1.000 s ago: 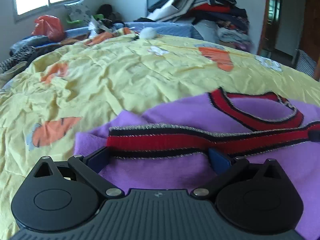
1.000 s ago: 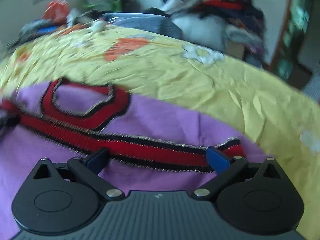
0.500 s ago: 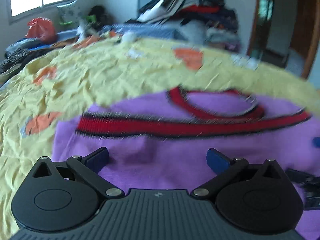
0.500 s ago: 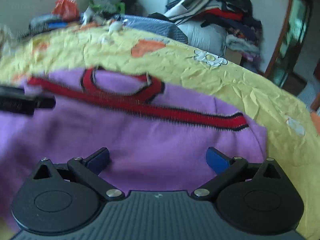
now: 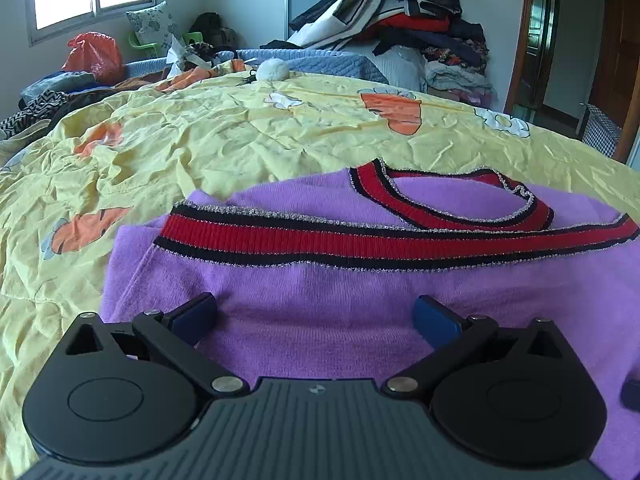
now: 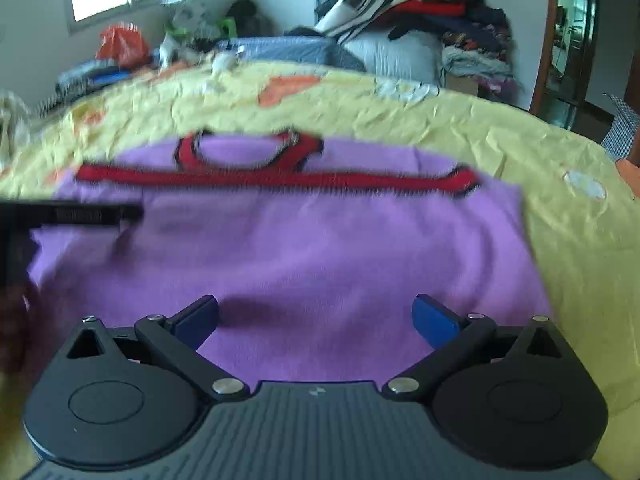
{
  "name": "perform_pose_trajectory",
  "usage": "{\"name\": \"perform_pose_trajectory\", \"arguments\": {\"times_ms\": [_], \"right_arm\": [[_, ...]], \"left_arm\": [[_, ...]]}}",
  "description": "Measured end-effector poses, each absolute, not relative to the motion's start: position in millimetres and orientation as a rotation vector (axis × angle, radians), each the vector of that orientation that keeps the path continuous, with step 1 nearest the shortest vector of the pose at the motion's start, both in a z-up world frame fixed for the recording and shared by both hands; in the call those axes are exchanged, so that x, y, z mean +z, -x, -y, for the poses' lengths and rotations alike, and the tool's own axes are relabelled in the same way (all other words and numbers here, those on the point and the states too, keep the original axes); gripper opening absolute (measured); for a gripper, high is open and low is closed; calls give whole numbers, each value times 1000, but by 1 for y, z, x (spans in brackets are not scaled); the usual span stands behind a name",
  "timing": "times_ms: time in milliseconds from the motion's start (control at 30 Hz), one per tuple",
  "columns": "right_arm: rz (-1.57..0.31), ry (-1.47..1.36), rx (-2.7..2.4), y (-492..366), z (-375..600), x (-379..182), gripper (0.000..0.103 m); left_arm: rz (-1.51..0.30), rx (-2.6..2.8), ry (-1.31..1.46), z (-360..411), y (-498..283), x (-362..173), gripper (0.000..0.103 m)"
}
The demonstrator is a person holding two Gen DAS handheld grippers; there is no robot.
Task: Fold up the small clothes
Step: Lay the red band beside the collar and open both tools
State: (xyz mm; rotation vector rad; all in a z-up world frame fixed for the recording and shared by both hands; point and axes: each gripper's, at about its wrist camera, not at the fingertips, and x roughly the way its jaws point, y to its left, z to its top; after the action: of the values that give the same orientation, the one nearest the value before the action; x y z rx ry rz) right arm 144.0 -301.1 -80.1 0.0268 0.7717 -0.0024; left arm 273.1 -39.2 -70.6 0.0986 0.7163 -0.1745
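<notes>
A small purple sweater (image 5: 320, 292) lies on the near part of the yellow bedspread (image 5: 240, 132), folded so its red, black-edged hem band (image 5: 360, 240) runs left to right across it just below the red neckline (image 5: 452, 208). The left gripper (image 5: 316, 316) sits low over the near left portion of the sweater with its blue fingers (image 5: 194, 314) spread wide and nothing between them, and the right gripper (image 6: 316, 316) hangs over the near right portion, its fingers likewise wide apart and empty. At the far side of the room a heap of clothes (image 5: 404, 12) rises behind the bed, with an orange bag (image 5: 96, 56) under the window on the far left.
</notes>
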Motion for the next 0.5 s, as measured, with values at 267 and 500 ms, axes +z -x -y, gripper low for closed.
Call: {"name": "perform_pose_trajectory", "arguments": {"times_ms": [267, 500], "right_arm": [[-771, -72, -37, -134, 300, -72, 103], [-786, -23, 21, -122, 262, -81, 103]], "left_arm": [[-715, -173, -100, 40, -273, -71, 103], [-715, -174, -102, 40, -273, -71, 103]]}}
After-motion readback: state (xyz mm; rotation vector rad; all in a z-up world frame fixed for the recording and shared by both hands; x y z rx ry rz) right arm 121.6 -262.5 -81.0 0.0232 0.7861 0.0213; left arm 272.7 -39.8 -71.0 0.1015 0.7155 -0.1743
